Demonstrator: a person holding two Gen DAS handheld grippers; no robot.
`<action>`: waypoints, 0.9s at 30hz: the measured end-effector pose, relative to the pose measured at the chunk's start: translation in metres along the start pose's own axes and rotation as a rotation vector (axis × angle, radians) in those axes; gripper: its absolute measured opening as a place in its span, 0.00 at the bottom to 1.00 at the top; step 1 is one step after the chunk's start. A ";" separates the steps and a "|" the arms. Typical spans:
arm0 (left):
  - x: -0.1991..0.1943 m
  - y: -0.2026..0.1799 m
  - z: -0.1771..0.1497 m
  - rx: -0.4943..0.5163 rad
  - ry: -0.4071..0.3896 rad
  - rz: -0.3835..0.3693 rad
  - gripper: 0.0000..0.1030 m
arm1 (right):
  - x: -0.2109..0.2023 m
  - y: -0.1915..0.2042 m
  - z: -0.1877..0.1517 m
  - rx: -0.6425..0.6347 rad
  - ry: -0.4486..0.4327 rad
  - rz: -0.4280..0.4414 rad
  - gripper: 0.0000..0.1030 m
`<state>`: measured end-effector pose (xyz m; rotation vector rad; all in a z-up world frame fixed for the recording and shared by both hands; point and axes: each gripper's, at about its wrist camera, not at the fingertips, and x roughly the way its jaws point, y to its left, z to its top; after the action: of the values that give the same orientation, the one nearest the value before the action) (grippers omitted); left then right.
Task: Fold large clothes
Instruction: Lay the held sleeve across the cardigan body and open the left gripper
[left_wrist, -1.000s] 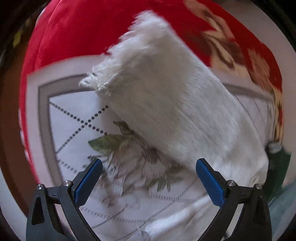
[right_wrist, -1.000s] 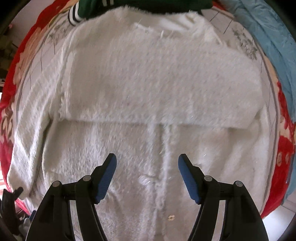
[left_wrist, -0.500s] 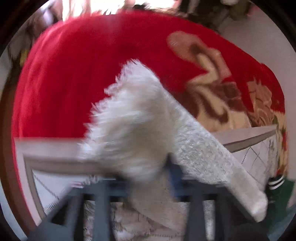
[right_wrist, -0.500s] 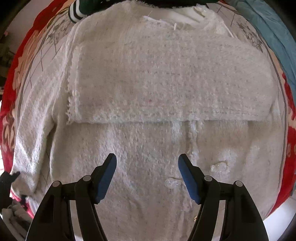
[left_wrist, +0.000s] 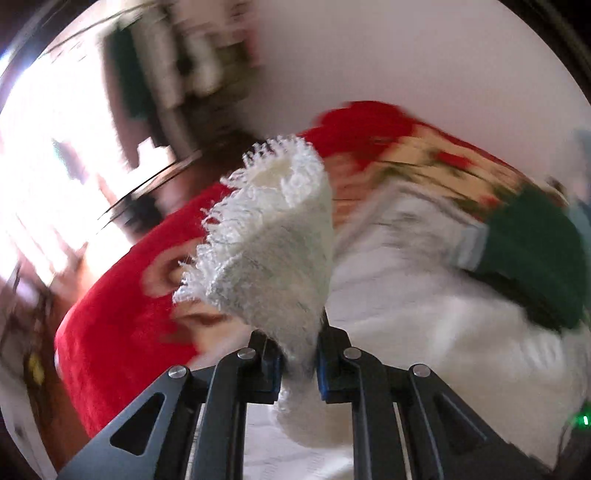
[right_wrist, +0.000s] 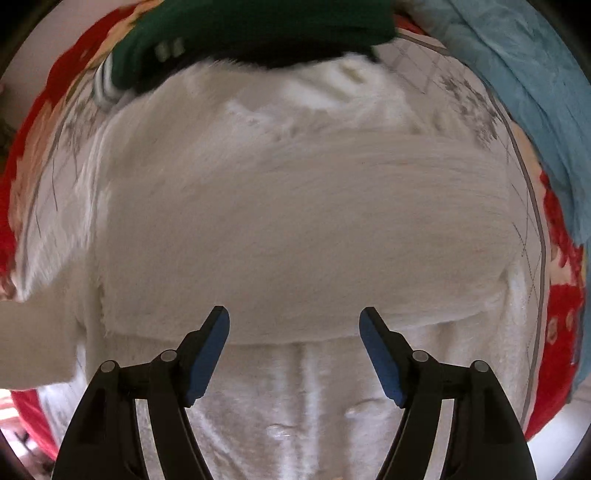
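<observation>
Left gripper is clamped on the fringed cuff of the white sweater's sleeve, which stands up ahead of it. Right gripper is empty, its jaws opening above the white sweater spread on the red bedspread. One sleeve lies folded across; the held sleeve and the body folds remain.

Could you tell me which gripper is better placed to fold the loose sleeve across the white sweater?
The left gripper: it is shut on the fringed sleeve cuff. The right gripper is opening, with nothing between its fingers, over the white sweater.
</observation>
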<state>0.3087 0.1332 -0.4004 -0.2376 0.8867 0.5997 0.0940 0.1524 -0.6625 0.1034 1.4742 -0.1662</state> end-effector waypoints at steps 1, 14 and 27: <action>-0.004 -0.019 -0.001 0.028 0.004 -0.028 0.11 | -0.004 -0.021 0.004 0.020 -0.003 0.002 0.72; -0.052 -0.315 -0.140 0.437 0.206 -0.350 0.11 | 0.022 -0.290 -0.003 0.323 0.082 -0.065 0.72; -0.053 -0.314 -0.136 0.462 0.315 -0.422 0.95 | 0.033 -0.357 -0.032 0.474 0.133 0.188 0.72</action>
<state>0.3767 -0.2012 -0.4577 -0.0933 1.2104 -0.0455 0.0034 -0.1956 -0.6871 0.6444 1.5236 -0.3587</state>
